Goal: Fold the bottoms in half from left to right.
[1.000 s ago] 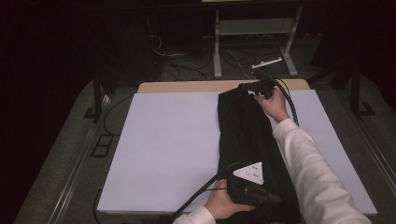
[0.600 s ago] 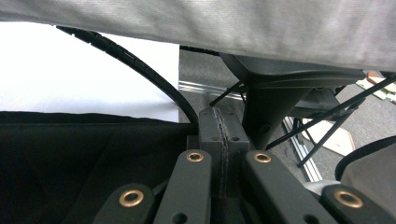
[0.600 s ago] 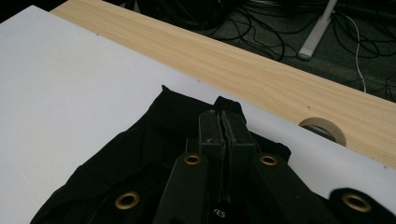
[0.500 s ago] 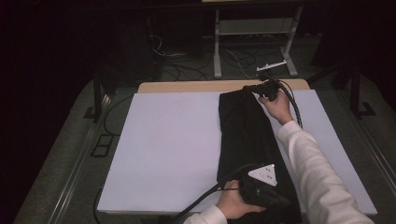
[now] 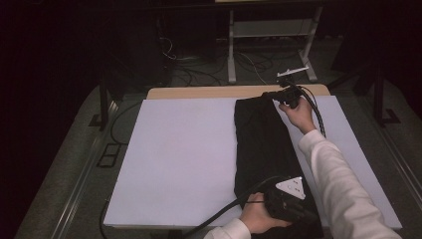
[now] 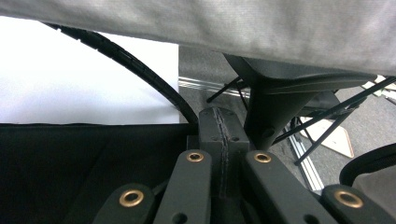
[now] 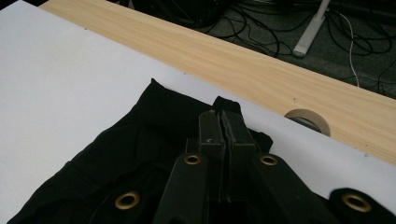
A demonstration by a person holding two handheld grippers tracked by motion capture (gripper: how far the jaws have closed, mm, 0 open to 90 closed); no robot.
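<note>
Just changed: a short slide of the left gripper (image 5: 304, 218) to the right and a little lower than a second ago, along the near end of the long black folded fabric garment (image 5: 263, 144). Now parked over the near right corner of that garment, cable trailing off to its left. No such shift at the right gripper (image 5: 279, 94); same spot at the far end as before, at the end of the outstretched white sleeve (image 5: 338, 189).

Meaning for the work, as a judgement: both ends of the strip now covered, one gripper at each, so probably ready for a lift, a stretch or a fold across the middle, none of it begun yet.

Jaws of the left gripper (image 6: 219, 135) pressed together, seam to seam. Black fabric below and to the left of them in the left gripper view; impossible to tell whether any of it is pinched between them. Jaws of the right gripper (image 7: 223, 126) likewise together, and here clamped on the far hem, by the look of it: a small peak of cloth poking out just past the tips, folds bunching beneath.

Garment flat and lengthwise between the two grippers, on the white sheet (image 5: 184, 159) over the pale wooden bench (image 7: 233, 60). Bare wood just beyond the right gripper, with a round cable hole (image 7: 308, 119) off to its right.

Containers: none on the bench, so nothing held inside anything.
</note>
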